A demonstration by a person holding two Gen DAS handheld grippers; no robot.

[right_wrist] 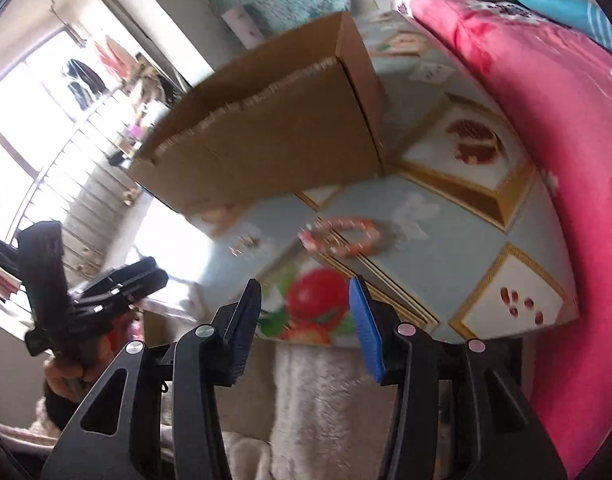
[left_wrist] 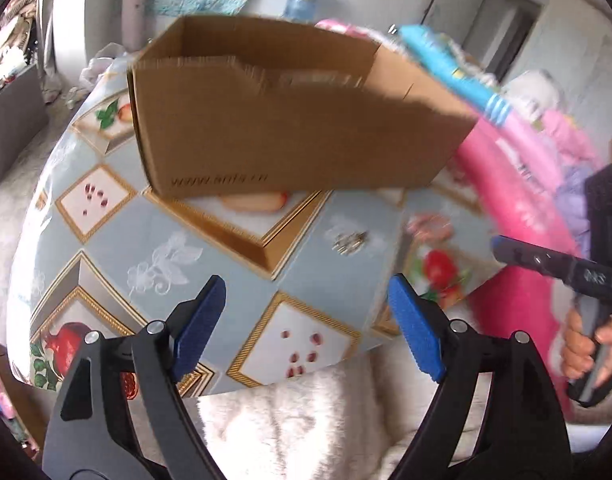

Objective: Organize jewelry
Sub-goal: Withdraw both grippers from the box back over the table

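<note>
Both claws empty above the near desk edge, jewelry still out on the desk.

Left claw (left_wrist: pixel 306 328) spread wide, holding nothing, angled down at the desk (left_wrist: pixel 154 224); cardboard box (left_wrist: pixel 290 120) at the back, small metal earrings (left_wrist: pixel 349 241) loose in front of it, pink bead bracelet (right_wrist: pixel 338 236) to their right. Right claw (right_wrist: pixel 306 324) parted, empty, low by the near edge facing the bracelet. Risks, my guess: the earrings are tiny and flat, so pads may slip off or flick them away; frames are blurred, so aim may be off.
</note>
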